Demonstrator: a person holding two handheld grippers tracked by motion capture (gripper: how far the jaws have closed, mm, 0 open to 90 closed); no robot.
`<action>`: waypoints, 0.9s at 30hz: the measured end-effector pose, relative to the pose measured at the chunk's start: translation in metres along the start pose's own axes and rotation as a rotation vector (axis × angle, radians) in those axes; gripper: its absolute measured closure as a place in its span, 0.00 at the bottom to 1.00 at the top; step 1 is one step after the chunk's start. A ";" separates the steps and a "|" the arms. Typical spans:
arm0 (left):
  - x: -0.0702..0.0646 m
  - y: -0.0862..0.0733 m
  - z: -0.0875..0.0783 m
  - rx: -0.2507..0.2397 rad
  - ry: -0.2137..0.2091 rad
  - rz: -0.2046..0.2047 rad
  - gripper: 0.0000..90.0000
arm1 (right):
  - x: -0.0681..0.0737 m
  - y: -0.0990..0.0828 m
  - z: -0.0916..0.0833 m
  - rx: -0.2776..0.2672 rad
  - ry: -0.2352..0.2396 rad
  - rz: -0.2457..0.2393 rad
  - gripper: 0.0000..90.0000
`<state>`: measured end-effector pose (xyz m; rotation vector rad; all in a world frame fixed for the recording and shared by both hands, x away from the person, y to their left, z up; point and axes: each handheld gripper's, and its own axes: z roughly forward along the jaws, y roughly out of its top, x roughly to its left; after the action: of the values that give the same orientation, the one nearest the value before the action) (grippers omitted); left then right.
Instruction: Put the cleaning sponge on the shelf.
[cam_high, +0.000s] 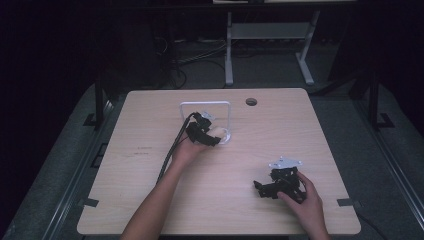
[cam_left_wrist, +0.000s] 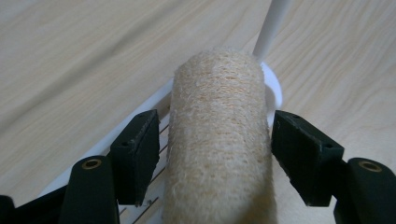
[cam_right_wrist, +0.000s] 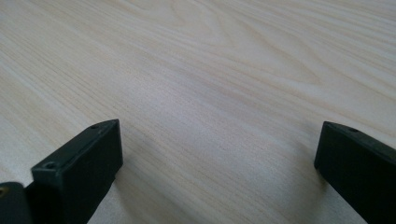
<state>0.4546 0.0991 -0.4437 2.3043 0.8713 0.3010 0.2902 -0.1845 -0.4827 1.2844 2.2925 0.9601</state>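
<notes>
Light wood-grain table w/ rounded corners (cam_high: 150, 200) takes up most of the high view; small round cable hole (cam_high: 251, 102) near its far edge, dark floor, cables and a white metal frame (cam_high: 270, 35) beyond.

Far of centre stands a white wire rack w/ a tall looped frame and thin rods at its base (cam_high: 207, 104). In the left gripper view one white post (cam_left_wrist: 273, 23) rises past the far end of the roll, and the rods show under it, so the rack prob. serves as the drop-off spot.

Person's left hand (cam_high: 186, 150) reaches in from near-left w/ the left gripper (cam_high: 212, 136) pointed at the rack's base. Right hand (cam_high: 300, 197) rests near-right, well apart, holding the right gripper (cam_high: 260, 189) low over bare wood – looks parked, out of the way.

Beige fuzzy cylindrical roll, loofah-like (cam_left_wrist: 217, 149), lies on the rack base, between the left gripper's black jaws. Slim gaps show on both sides btwn pads and roll, so jaws stand apart, not pressing; roll seems to sit on the rack by itself. My read: it's being set down there, release about done.

Right gripper's jaws are wide apart, nothing btwn them but table.
</notes>
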 end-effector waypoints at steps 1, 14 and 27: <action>0.000 -0.001 -0.004 -0.011 -0.002 -0.005 0.36 | 0.000 0.000 0.000 0.000 0.000 0.000 0.01; -0.008 -0.009 -0.042 -0.111 -0.030 -0.022 0.60 | 0.000 0.000 0.000 -0.001 0.000 0.002 0.01; -0.025 -0.023 -0.039 -0.074 -0.136 0.008 1.00 | 0.000 0.000 0.000 -0.001 0.000 0.002 0.01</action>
<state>0.4080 0.1154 -0.4284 2.2318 0.7700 0.1748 0.2899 -0.1841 -0.4827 1.2869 2.2911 0.9615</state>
